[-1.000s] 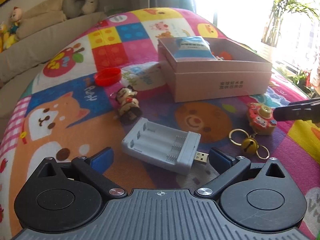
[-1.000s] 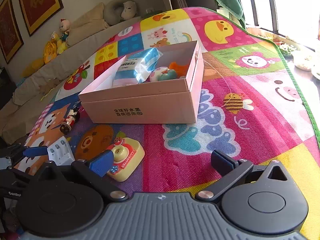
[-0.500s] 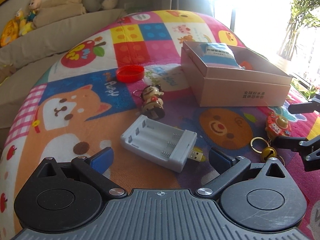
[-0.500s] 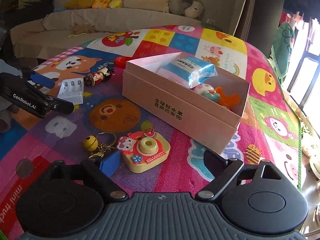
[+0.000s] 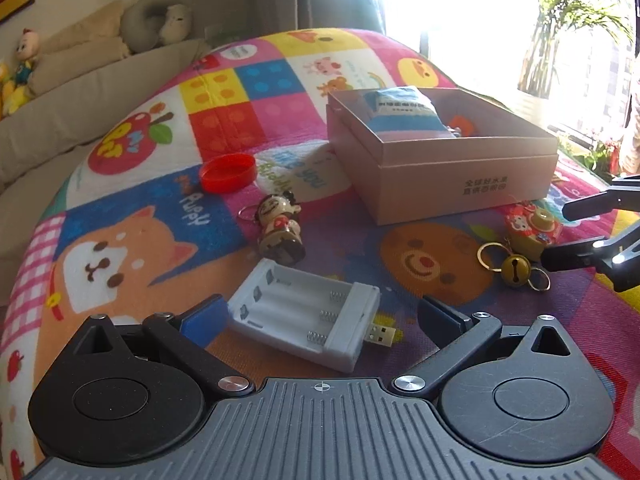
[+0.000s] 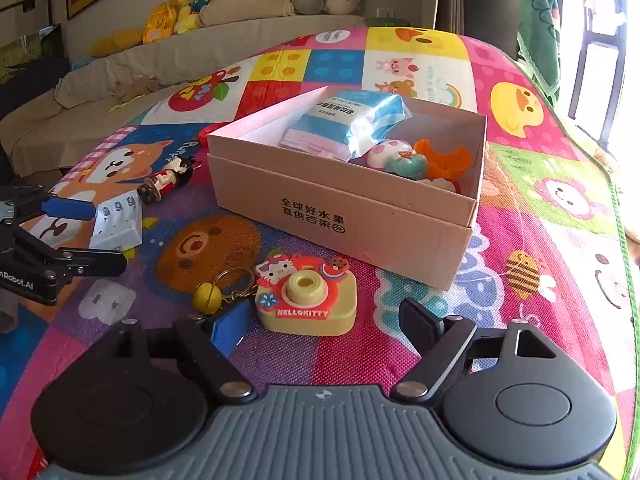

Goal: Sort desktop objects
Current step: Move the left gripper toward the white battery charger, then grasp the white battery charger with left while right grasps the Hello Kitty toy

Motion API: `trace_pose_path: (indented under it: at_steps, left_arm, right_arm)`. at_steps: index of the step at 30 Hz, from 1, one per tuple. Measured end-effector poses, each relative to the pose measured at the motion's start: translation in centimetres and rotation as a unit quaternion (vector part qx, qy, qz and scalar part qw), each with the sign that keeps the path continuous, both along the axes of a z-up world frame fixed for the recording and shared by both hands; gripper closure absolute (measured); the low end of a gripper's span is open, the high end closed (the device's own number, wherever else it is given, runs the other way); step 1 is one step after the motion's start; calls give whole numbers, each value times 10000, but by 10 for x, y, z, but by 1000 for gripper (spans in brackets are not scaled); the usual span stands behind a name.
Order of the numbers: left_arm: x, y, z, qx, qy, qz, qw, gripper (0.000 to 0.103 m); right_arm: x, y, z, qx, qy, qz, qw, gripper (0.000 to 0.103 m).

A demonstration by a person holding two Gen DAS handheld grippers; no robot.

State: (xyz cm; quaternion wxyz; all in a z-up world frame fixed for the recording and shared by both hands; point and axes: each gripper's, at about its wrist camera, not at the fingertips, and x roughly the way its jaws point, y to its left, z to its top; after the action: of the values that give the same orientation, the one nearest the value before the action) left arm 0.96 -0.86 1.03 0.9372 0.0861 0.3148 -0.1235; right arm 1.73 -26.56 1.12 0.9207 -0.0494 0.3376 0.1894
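Right gripper (image 6: 320, 320) stands wide, nothing clamped; the toy camera keychain (image 6: 307, 295) lies on the play-mat surface (image 6: 520, 240) just ahead of it, between the line of the fingers, near the left one and not touched as far as I can see. I judge it light, rubbery and stiff enough to pinch across its yellow body; the bell (image 6: 207, 297) and rings will dangle, so I'd avoid the chain. Left gripper (image 5: 320, 316) is likewise wide, holding nothing, with the grey battery charger (image 5: 306, 316) lying between its fingers, the blue pad about touching one corner. Hard plastic, light, probably slick: I'd take it across the short sides. The pink box (image 6: 344, 216), already partly filled, sits just beyond the camera.
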Motion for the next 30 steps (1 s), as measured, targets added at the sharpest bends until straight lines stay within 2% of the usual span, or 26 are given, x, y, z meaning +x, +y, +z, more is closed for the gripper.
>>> trace_pose_path:
  at_steps: [2, 6, 10, 12, 15, 17, 22, 26, 29, 30]
  left_arm:
    - [10, 3, -1, -5, 68, -37, 10000, 0]
    - [16, 13, -4, -314, 395, -74, 9987, 0]
    - [-4, 9, -2, -540, 567, -490, 9957, 0]
    - [-16, 3, 1, -532, 524, -694, 9948, 0]
    - [-22, -10, 6, -232, 314, -492, 9980, 0]
    - [-16, -16, 8, -185, 272, -316, 9990, 0]
    - [8, -26, 1, -70, 429, 189, 9989, 0]
    - [14, -27, -1, -37, 452, 406, 9981, 0]
    - [10, -27, 1, -55, 398, 395, 9984, 2]
    - [8, -26, 1, -59, 395, 377, 9985, 6]
  right_arm:
    - [-2, -3, 1, 94, -7, -24, 10000, 15]
    - [-3, -2, 0, 90, -4, 17, 10000, 10]
    - [-3, 0, 0, 72, -40, 43, 10000, 7]
    - [-3, -1, 0, 79, -42, 22, 10000, 6]
    - [-3, 0, 0, 69, -45, 12, 10000, 6]
    - [-3, 0, 0, 42, -68, 11, 10000, 6]
    - [-7, 2, 1, -16, -180, 51, 9998, 6]
    - [-7, 6, 1, -95, -177, 144, 9997, 7]
    - [-3, 8, -1, -94, -66, 181, 9998, 19]
    - [-1, 8, -1, -75, -16, 145, 9999, 21]
